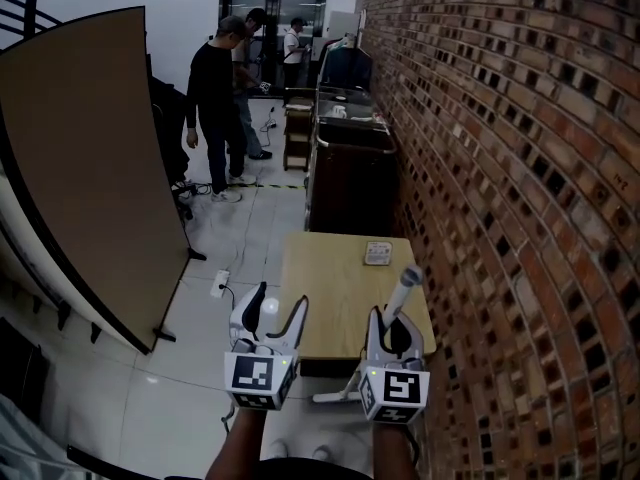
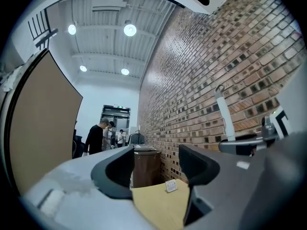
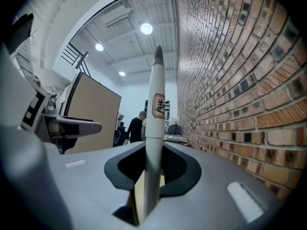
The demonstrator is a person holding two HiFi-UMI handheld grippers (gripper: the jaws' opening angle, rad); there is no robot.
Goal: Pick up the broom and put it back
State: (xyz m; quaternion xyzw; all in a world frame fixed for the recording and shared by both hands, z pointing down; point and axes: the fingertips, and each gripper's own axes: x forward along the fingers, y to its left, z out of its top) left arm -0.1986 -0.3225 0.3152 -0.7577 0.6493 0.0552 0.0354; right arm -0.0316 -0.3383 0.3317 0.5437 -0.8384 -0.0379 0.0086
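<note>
The broom's white handle (image 1: 404,292) stands nearly upright at the near right edge of a low wooden table (image 1: 330,288). My right gripper (image 1: 397,320) is shut on it; in the right gripper view the handle (image 3: 154,123) rises between the closed jaws (image 3: 152,169) and bears a red label. A pale part of the broom (image 1: 333,396) sticks out below the gripper, to its left. My left gripper (image 1: 280,303) hangs beside it, open and holding nothing (image 2: 156,164). From the left gripper view the handle (image 2: 224,119) shows against the brick wall.
A brick wall (image 1: 520,168) runs along the right. A big brown board (image 1: 90,158) leans at the left. Beyond the table stands a dark cabinet (image 1: 350,183). A small card (image 1: 378,253) lies on the table. Several people (image 1: 215,98) stand at the back. A power strip (image 1: 220,283) lies on the floor.
</note>
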